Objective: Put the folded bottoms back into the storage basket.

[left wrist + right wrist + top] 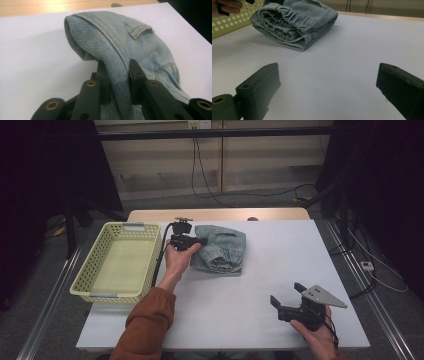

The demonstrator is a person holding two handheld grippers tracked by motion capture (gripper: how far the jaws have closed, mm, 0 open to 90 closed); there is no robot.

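At far left of table, in high view: yellow basket w/ holes in walls, sitting right at table's left edge. Just right of basket: left hand, orange sleeve coming up from bottom, holding left gripper, black cable trailing down by basket wall. Pinched tight on left edge of folded jeans. In left gripper view: thick seam fold of jeans squeezed betw. the two black jaws, denim bulging up over them, back pocket corner seen up top, part of cloth lifted a bit off white top. Jeans near middle-back of table, close to basket but not in it, light blue, folded into a lump, bunched stretchy waist facing front. In right gripper view: jeans far off at upper left, basket wall behind, resting on white top along the near edge. At right front of table: right hand w/ right gripper, grey three-cornered plate on top. Jaws spread wide, nothing betw. them, just bare white table under. Well apart from jeans.
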